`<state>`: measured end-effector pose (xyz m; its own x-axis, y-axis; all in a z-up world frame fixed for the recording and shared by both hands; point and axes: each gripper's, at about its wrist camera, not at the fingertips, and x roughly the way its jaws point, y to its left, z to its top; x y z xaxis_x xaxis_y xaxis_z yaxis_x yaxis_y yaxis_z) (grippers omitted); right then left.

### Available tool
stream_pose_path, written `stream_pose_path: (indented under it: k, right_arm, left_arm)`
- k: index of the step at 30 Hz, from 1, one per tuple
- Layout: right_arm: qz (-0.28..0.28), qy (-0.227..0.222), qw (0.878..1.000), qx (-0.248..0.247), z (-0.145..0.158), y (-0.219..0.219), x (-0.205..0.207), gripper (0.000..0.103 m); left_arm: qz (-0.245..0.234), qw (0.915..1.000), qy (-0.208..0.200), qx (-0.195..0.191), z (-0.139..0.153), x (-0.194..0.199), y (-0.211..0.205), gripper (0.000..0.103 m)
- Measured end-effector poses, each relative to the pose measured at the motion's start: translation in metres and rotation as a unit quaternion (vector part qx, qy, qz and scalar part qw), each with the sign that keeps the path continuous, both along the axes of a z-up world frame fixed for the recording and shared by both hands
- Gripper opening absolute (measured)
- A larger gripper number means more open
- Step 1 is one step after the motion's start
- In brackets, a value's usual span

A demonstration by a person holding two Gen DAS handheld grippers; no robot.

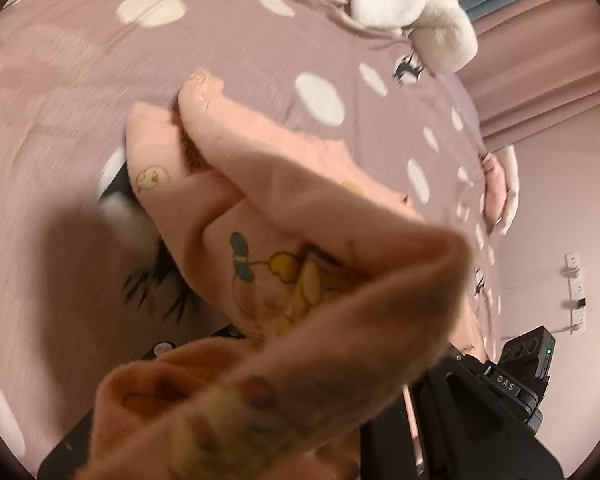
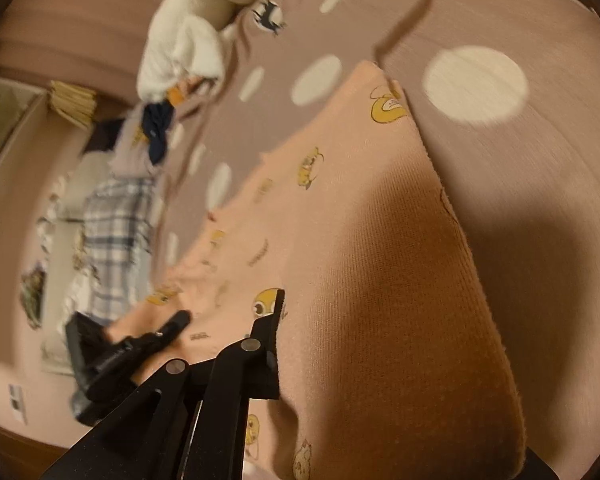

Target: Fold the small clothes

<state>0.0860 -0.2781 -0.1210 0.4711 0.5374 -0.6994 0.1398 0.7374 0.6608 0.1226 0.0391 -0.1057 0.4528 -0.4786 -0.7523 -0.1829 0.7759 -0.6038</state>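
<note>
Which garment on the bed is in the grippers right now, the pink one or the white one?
The pink cartoon-print garment; it drapes over the right gripper. The white fluffy garment lies apart, untouched.

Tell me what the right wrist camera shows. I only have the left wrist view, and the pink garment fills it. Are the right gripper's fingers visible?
Observer: The right gripper shows one black finger against the edge of the pink garment. The cloth hides the other, so I cannot tell whether it is shut.
Reviewer: Anything past the bedspread on that side?
Observer: A blue-and-white plaid cloth shows at the left, beyond the dotted bedspread.
Reviewer: Any other clothes waiting?
Observer: A dark navy item lies just below the white fluffy one.
</note>
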Motion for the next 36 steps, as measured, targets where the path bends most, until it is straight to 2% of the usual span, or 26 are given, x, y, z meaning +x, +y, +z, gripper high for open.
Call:
stream_pose_path:
  k: [2,3,7,12,16,19,23,26,29,33,36]
  right_arm:
    - [-0.005,0.013,0.999,-0.035,0.001,0.0,-0.005,0.011]
    - [-0.008,0.013,0.999,-0.049,0.002,-0.002,-0.01,0.011]
    - [-0.017,0.005,0.999,-0.047,0.01,-0.01,-0.024,0.011]
    - [-0.021,0.005,0.994,-0.104,0.012,-0.009,-0.032,0.011]
    - [-0.019,0.004,0.993,-0.113,0.013,-0.008,-0.034,0.011]
    - [-0.016,0.008,0.993,-0.12,0.015,-0.008,-0.036,0.011]
    - [-0.014,0.009,0.993,-0.119,0.013,-0.011,-0.041,0.013]
    - [-0.023,0.014,0.995,-0.1,0.005,-0.016,-0.046,0.017]
    - [-0.026,0.008,0.996,-0.083,0.003,-0.021,-0.05,0.017]
    - [-0.025,0.01,0.997,-0.069,0.005,-0.025,-0.053,0.019]
    - [-0.02,0.009,0.998,-0.062,0.007,-0.024,-0.055,0.029]
  left_arm:
    - [-0.005,0.9998,0.009,0.016,-0.001,-0.01,0.001,0.028]
    - [-0.008,0.9996,0.011,0.025,-0.001,-0.014,0.001,0.028]
    - [-0.019,0.9986,0.0,0.049,0.006,-0.037,0.008,0.028]
    - [-0.02,0.9971,-0.001,0.073,0.007,-0.055,0.017,0.028]
    - [-0.017,0.994,-0.001,0.108,0.009,-0.066,0.02,0.03]
    - [-0.017,0.9882,-0.015,0.152,0.015,-0.075,0.02,0.035]
    - [-0.015,0.9765,-0.027,0.213,0.02,-0.082,0.021,0.036]
    - [-0.012,0.9702,-0.023,0.241,0.018,-0.085,0.025,0.036]
    - [-0.008,0.9679,-0.023,0.25,0.016,-0.088,0.032,0.036]
    - [-0.008,0.9719,-0.04,0.232,0.02,-0.092,0.035,0.037]
    - [-0.007,0.97,-0.071,0.233,0.03,-0.097,0.029,0.053]
